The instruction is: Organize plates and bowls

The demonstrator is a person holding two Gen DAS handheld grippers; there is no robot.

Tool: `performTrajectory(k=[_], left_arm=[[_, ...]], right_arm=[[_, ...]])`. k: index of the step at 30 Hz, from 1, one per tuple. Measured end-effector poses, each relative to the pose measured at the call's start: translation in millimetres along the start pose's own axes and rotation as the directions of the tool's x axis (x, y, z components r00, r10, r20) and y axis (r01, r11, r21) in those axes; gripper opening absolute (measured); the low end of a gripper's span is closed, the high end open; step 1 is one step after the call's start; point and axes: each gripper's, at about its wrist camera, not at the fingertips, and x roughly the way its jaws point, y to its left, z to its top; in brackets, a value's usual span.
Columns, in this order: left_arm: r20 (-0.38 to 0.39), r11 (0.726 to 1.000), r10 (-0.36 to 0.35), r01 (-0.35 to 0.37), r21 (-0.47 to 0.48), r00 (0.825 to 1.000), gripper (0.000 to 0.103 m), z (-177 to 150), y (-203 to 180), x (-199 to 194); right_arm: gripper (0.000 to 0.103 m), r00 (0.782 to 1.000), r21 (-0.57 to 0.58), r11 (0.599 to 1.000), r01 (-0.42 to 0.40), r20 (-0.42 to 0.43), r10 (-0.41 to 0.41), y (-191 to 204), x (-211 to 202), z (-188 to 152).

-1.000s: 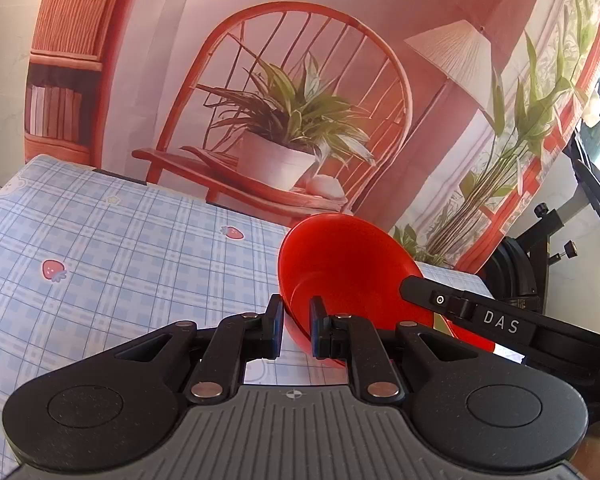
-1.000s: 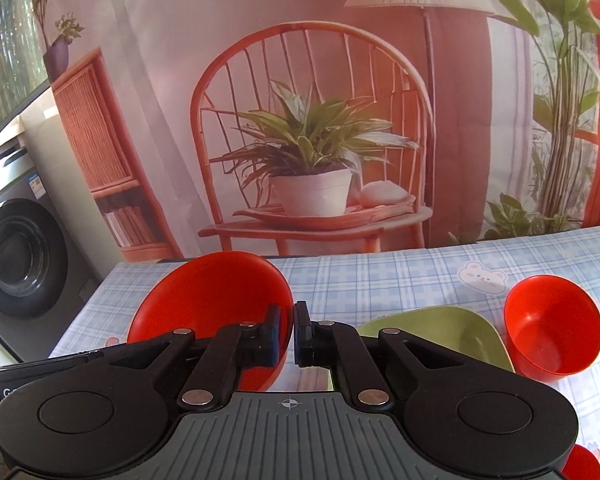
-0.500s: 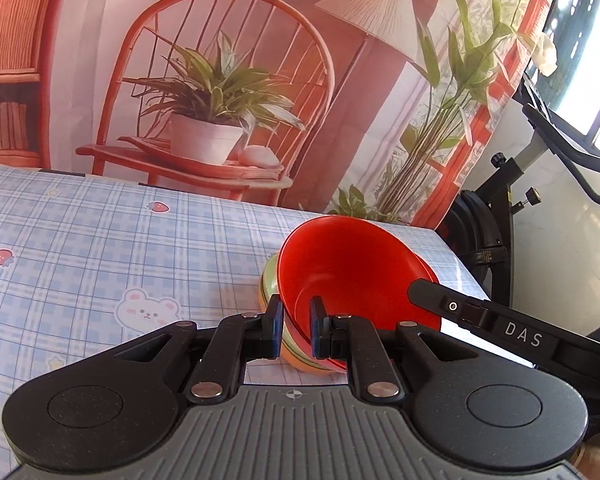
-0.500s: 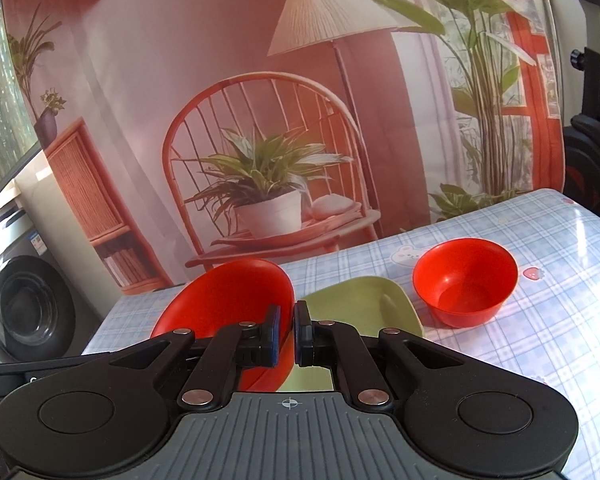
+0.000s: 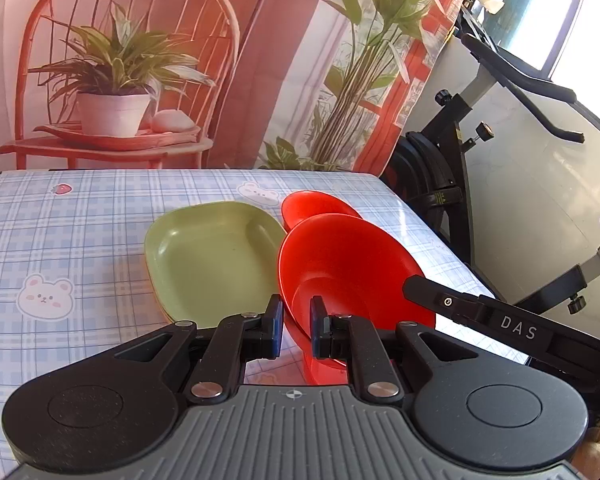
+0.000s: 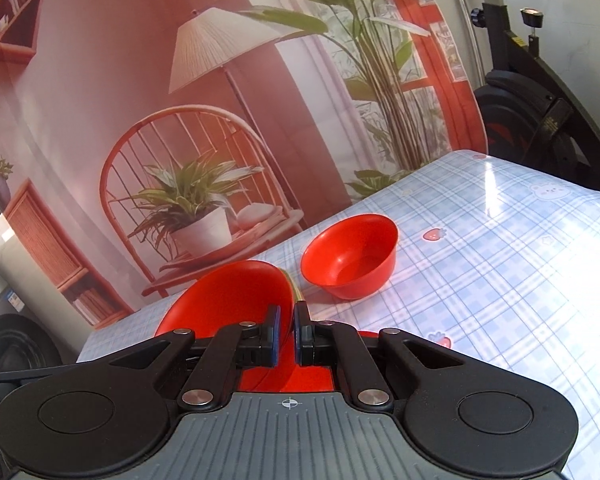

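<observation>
Two grippers pinch one red bowl (image 5: 352,268) by opposite rim edges: left gripper (image 5: 296,330), right gripper (image 6: 286,334). Best to keep both level and lower it into the smaller red bowl (image 6: 350,258) just beyond. The held bowl, glossy and tilted, hangs beside the green plate (image 5: 214,258).

Bright daylight from a blown-out window (image 5: 572,20) glares white across the right edge of the checked tablecloth (image 6: 512,248), colours stay sharp mid-frame, and fisheye distortion bends everything near the dark corners.
</observation>
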Motion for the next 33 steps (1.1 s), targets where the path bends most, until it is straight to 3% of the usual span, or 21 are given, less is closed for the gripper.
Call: performTrajectory(k=[5,11,24,33], left_arm=[[-0.031,0.998,-0.068,0.068,-0.009,0.997,0.014,4.9,-12.7,19.4],[-0.077,0.996,-0.078,0.080,0.026,0.994,0.014,-2.5,-26.5,37.9],[-0.120,0.996,-0.009,0.019,0.084,0.993,0.015,-17.5,-28.3,49.7],[-0.140,0.998,0.014,-0.005,0.066,0.990,0.014,-23.5,-23.4,52.5]], right_arm=[[0.006,0.999,0.037,0.999,0.029,0.030,-0.030,-26.8,-13.0,2.6],[0.006,0.997,0.060,0.996,0.064,0.035,-0.066,-51.0,-16.4,-0.3],[0.007,0.998,0.099,0.994,0.053,-0.029,-0.050,-66.0,-2.9,-18.5],[0.007,0.997,0.086,0.994,0.065,-0.052,-0.061,-66.0,3.1,-26.6]])
